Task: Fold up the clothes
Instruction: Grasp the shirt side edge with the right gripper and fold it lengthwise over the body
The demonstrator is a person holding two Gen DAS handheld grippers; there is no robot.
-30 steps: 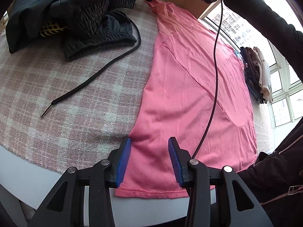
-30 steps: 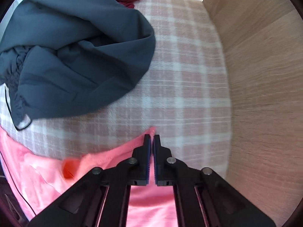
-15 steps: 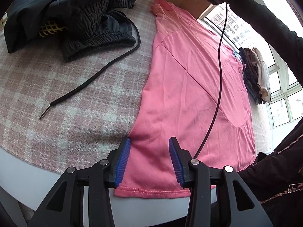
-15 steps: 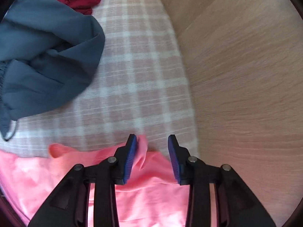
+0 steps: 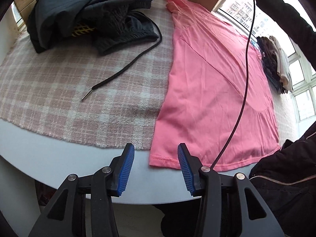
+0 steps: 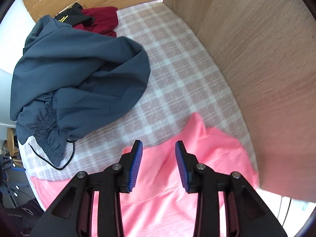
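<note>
Left gripper (image 5: 156, 164) nearest, jaws spread, nothing between them; it hangs over the table's white edge (image 5: 59, 158), just short of the pink shirt's (image 5: 213, 90) hem. The jaws have just been opening a little further. Shirt lies flat on the plaid blanket (image 5: 59, 90), hem at the near table edge, shoulders at the far end by the wooden board (image 6: 266, 59). A black cable (image 5: 244, 83) runs above the shirt. Left of the shirt, a drawstring (image 5: 122, 71) trails from a heap of dark clothes (image 5: 94, 15). Right of the shirt, a folded stack (image 5: 276, 63) by the window. Far end: right gripper (image 6: 157, 158) above the shirt's rumpled shoulder, jaws parted, having just been opening; no cloth is pinched between them. Beyond, a dark red garment (image 6: 100, 20) behind the heap.
</note>
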